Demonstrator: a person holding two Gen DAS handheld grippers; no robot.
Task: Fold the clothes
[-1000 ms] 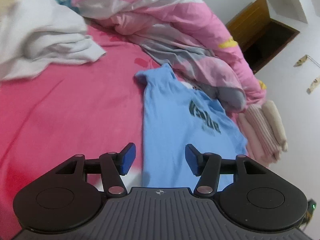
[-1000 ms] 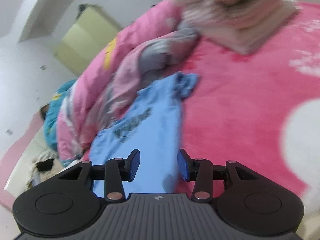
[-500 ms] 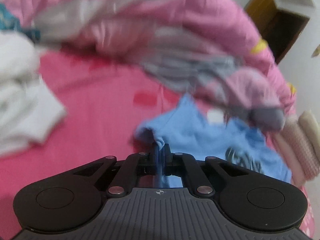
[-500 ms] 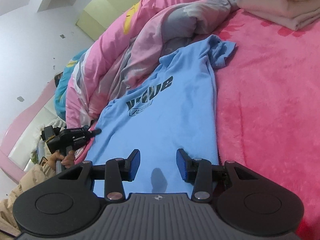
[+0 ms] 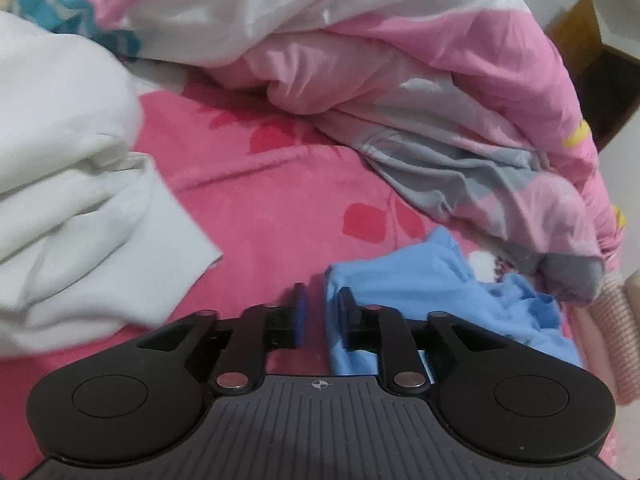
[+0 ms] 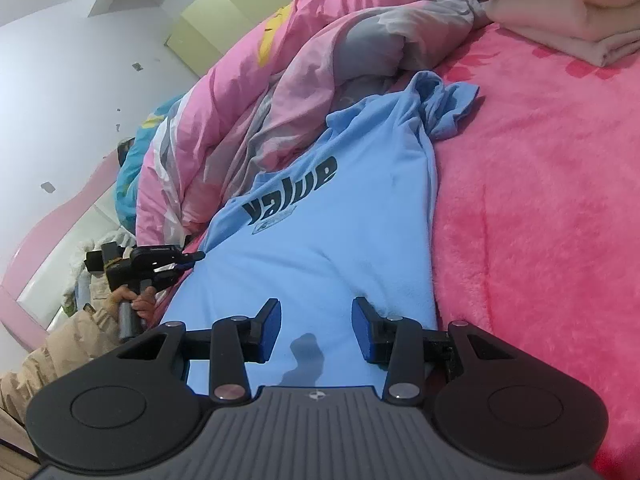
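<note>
Soft, limp blue t-shirt [image 6: 320, 240] lies ahead of both half-open, empty grippers, left gripper [image 5: 320, 308] and right gripper [image 6: 316, 328]; best pinched at hem corners.

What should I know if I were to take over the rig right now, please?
Left gripper: jaws apart, the edge of the blue T-shirt lies between them against one finger, not clamped.
Right gripper: open, over the shirt's lower part, holding nothing.
The shirt lies spread print-up on the pink bed, beside the rumpled duvet; the far sleeve is bunched.
Done: no fold visible.
Left: grip, smooth the sleeve, fold.
</note>
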